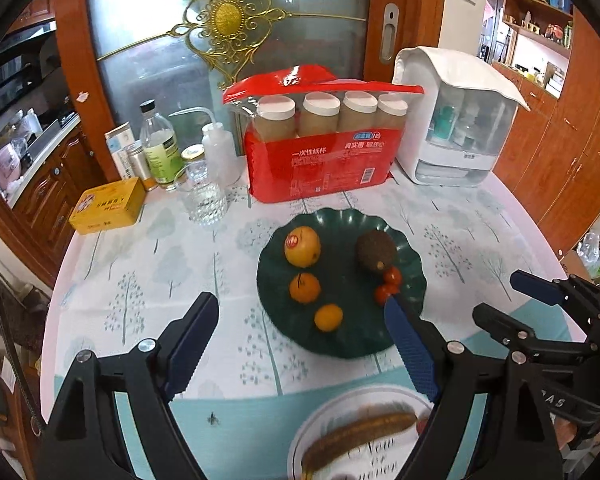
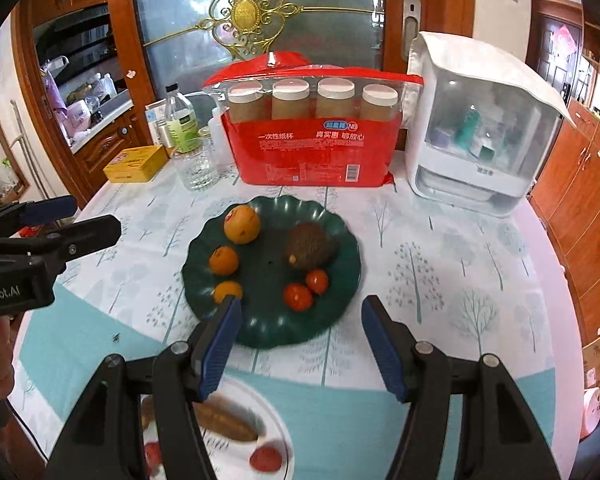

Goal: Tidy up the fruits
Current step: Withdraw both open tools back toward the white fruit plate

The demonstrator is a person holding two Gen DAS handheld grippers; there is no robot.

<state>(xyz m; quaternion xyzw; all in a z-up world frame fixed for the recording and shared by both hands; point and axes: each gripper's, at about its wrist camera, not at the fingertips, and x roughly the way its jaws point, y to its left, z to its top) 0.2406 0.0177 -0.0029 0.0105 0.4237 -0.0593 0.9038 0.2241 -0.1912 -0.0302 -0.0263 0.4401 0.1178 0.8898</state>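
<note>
A dark green scalloped plate (image 1: pixel 340 336) (image 2: pixel 276 328) holds a yellow apple with a sticker (image 1: pixel 302 246) (image 2: pixel 242 224), two small oranges (image 1: pixel 304 287) (image 2: pixel 223 260), a brown fuzzy fruit (image 1: pixel 375 251) (image 2: pixel 310 246) and two cherry tomatoes (image 1: pixel 392 276) (image 2: pixel 297 296). Nearer, a white plate (image 1: pixel 312 424) (image 2: pixel 276 432) carries a browned banana (image 1: pixel 360 434) (image 2: pixel 226 418) and red fruit (image 2: pixel 265 458). My left gripper (image 1: pixel 300 344) hangs open and empty above the table's near side. My right gripper (image 2: pixel 300 344) is open too, nothing between its fingers. Each gripper shows at the edge of the other's view.
At the back stand a red pack of paper cups (image 1: pixel 320 148), a white covered box (image 1: pixel 456 120), bottles (image 1: pixel 160 144), a glass tumbler (image 1: pixel 204 200) and a yellow tin (image 1: pixel 108 206). The round table (image 1: pixel 140 272) has a tree-print cloth; wooden cabinets stand at the right.
</note>
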